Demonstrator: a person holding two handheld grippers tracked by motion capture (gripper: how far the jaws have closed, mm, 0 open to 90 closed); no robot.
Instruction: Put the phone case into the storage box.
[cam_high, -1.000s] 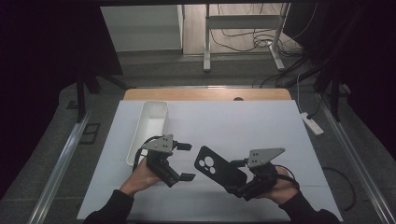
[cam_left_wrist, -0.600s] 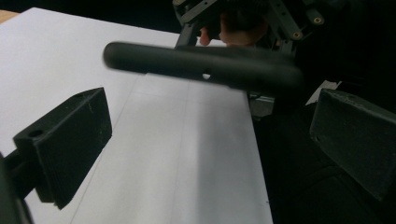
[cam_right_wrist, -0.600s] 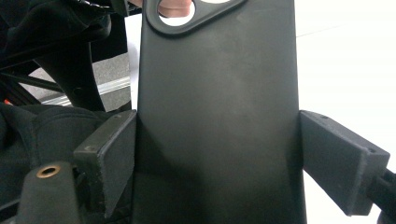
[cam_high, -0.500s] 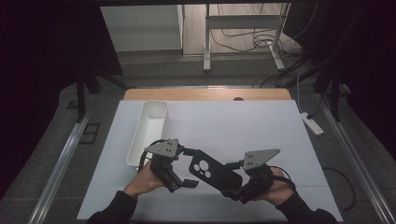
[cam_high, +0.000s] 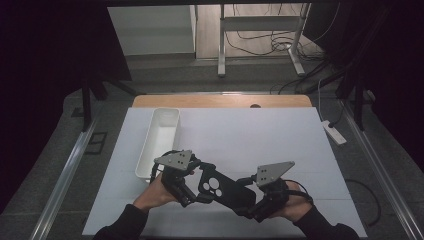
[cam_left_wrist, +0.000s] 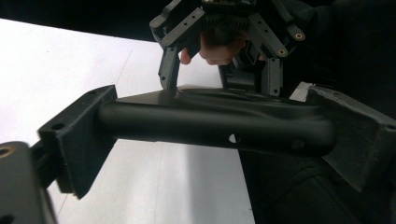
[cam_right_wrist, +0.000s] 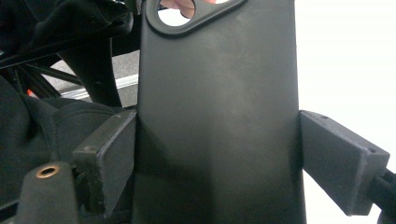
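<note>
Care matters now: right hand-held gripper (cam_high: 248, 210) is clamped on the matte black rubbery phone case (cam_high: 222, 188); left hand-held gripper (cam_high: 196, 196), jaws just closing around its camera end, should seat squarely before any pulling.

Dim room, white table top (cam_high: 260, 140), grey floor (cam_high: 240, 80), metal stand legs (cam_high: 260, 45), floor cables (cam_high: 260, 42), power strip (cam_high: 333, 132)
</note>
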